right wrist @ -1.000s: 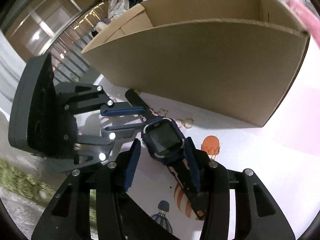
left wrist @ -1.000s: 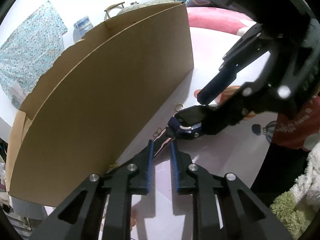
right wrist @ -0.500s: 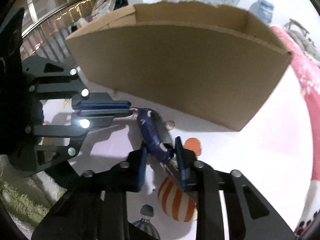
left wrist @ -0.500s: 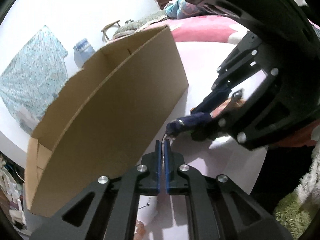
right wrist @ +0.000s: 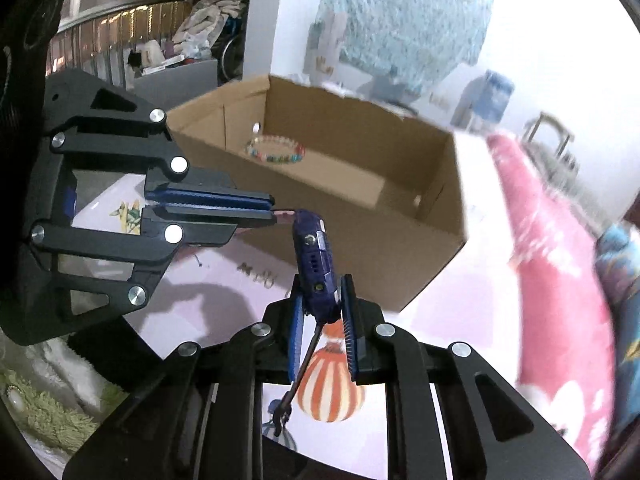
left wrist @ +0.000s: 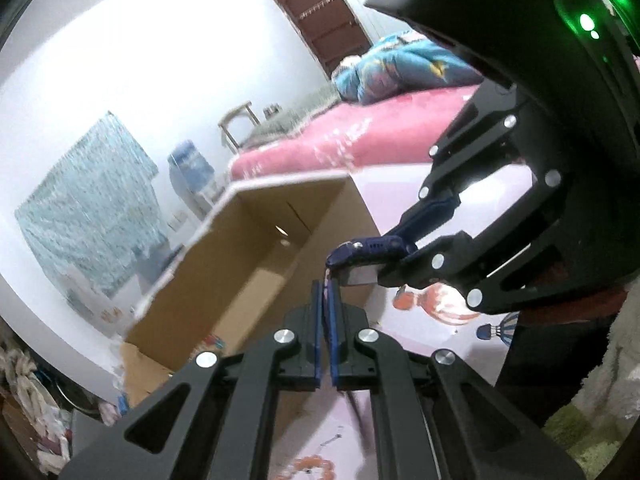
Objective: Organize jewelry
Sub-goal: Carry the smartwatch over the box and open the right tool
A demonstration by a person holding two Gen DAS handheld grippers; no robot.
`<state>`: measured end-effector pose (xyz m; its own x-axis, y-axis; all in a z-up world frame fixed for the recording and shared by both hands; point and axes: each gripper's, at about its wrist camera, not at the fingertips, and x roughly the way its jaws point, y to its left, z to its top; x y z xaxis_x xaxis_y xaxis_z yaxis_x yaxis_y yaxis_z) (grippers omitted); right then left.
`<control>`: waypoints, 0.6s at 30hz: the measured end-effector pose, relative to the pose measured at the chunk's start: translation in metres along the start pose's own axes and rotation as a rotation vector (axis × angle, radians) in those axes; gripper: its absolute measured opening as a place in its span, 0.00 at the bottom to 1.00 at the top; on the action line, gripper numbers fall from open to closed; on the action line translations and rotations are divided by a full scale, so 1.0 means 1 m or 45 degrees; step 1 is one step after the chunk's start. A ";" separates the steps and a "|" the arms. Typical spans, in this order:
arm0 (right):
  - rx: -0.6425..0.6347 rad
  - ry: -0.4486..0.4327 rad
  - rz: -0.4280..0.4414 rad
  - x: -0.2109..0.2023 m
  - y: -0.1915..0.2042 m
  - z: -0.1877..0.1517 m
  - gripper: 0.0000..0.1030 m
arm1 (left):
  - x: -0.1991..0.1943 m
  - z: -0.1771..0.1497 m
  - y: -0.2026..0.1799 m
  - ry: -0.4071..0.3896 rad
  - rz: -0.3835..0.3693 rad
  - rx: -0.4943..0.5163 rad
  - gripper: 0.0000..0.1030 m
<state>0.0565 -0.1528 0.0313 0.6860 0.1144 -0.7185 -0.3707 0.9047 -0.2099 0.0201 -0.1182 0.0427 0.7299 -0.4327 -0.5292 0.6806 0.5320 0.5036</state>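
The right gripper (right wrist: 322,312) has its blue ribbed pads against the two flat sides of a dark blue smartwatch (right wrist: 314,268), and its jaws are closing on the watch body, which stands on edge between them with its buttons and small holes facing the camera. One thin dark strap end (right wrist: 298,376) hangs down from the body, loose, over the orange striped balloon printed on the pale tablecloth (right wrist: 448,308). The left gripper (right wrist: 272,208) comes in from the side with its jaws pressed together on the watch's other strap, right at the top of the watch body (in the left wrist view the strap is only a thin sliver between the pads (left wrist: 316,320), so how much of it is caught cannot be told). From that view the right gripper (left wrist: 394,254) shows as a large black frame with the watch (left wrist: 368,250) lying sideways at its tips, just above the left jaws. Behind both tools sits an open cardboard box (right wrist: 360,216) on the tablecloth, and a bracelet of coloured beads (right wrist: 276,150) lies on its floor near the back wall. The watch is held in the air in front of the box's near wall, not inside it. Small gold-coloured pieces (right wrist: 260,278) lie on the cloth beside the box. A pink bed cover (left wrist: 360,140) fills the background.
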 end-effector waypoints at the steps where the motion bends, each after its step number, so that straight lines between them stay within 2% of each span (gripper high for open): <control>1: -0.025 -0.011 -0.019 -0.004 -0.001 0.002 0.15 | -0.006 0.001 0.002 -0.013 0.012 0.005 0.03; 3: -0.088 -0.046 -0.058 -0.017 0.006 0.012 0.15 | -0.018 0.005 0.009 -0.041 0.042 0.009 0.03; 5: -0.136 -0.071 -0.075 -0.021 -0.005 0.017 0.15 | -0.028 0.009 0.016 -0.062 0.079 0.017 0.03; 10: -0.346 -0.154 -0.135 -0.035 -0.002 0.049 0.15 | -0.041 0.014 0.037 -0.103 0.216 0.037 0.03; 14: -0.525 -0.215 -0.157 -0.028 -0.001 0.079 0.15 | -0.040 0.013 0.065 -0.111 0.323 0.023 0.03; 18: -0.653 -0.207 -0.116 -0.002 -0.007 0.108 0.14 | -0.024 0.007 0.096 -0.071 0.361 -0.003 0.03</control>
<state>0.1254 -0.1146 0.1060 0.8025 0.1435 -0.5791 -0.5352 0.6022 -0.5924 0.0684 -0.0619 0.1084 0.8933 -0.3059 -0.3293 0.4490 0.6391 0.6245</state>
